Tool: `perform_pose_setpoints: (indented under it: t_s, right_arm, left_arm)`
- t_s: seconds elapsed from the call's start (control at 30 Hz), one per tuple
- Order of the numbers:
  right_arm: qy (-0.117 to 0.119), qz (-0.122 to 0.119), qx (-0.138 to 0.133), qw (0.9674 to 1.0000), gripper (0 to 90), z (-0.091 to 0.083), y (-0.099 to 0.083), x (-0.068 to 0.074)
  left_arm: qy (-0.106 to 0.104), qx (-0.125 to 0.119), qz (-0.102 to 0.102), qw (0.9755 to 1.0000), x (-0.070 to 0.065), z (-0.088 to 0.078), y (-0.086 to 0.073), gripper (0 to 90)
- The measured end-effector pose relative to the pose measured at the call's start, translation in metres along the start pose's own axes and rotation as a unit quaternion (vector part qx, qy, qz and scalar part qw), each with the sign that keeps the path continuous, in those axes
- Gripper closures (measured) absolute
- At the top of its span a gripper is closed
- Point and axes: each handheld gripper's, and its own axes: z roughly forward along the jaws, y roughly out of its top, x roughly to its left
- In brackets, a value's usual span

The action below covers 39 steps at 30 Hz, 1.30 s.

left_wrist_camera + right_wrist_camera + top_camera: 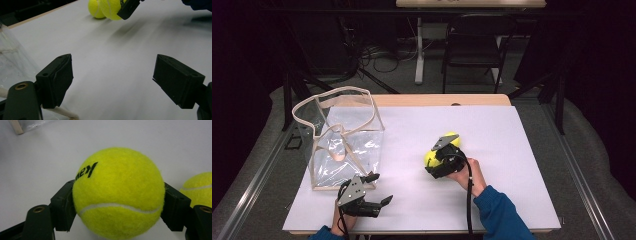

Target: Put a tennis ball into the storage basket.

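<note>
Two balls, one grip, and a bag with a soft mouth

We see the right gripper point(118, 206) clamped on a tennis ball point(117, 192) above the white table point(512, 150), with a second ball point(453, 139) just beside it. The left gripper point(112, 80) hangs wide and empty near the clear bag point(342, 140). We judge the round felt could slip from the pads, or catch on the bag's floppy rim and roll away.

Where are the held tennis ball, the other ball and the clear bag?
held tennis ball point(117, 195), right gripper view, its front face.
other ball point(198, 187), right gripper view, its visible left side.
clear bag point(343, 150), high view, its front wall.
</note>
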Motion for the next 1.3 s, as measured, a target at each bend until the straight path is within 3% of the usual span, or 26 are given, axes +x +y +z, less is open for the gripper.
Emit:
perform_pose_setpoints:
  t_s: [0.57,1.3]
  right_arm:
    - [-0.005,-0.015,-0.015,0.9998,25.6,-0.007,0.02,0.0]
    - [-0.021,-0.025,-0.032,0.999,25.7,-0.025,0.033,-0.002]
  left_arm:
    - [-0.001,-0.002,-0.001,1.0,0.0,-0.001,0.0,15.9]
    - [0.003,-0.001,0.001,1.0,0.0,-0.001,0.0,16.0]
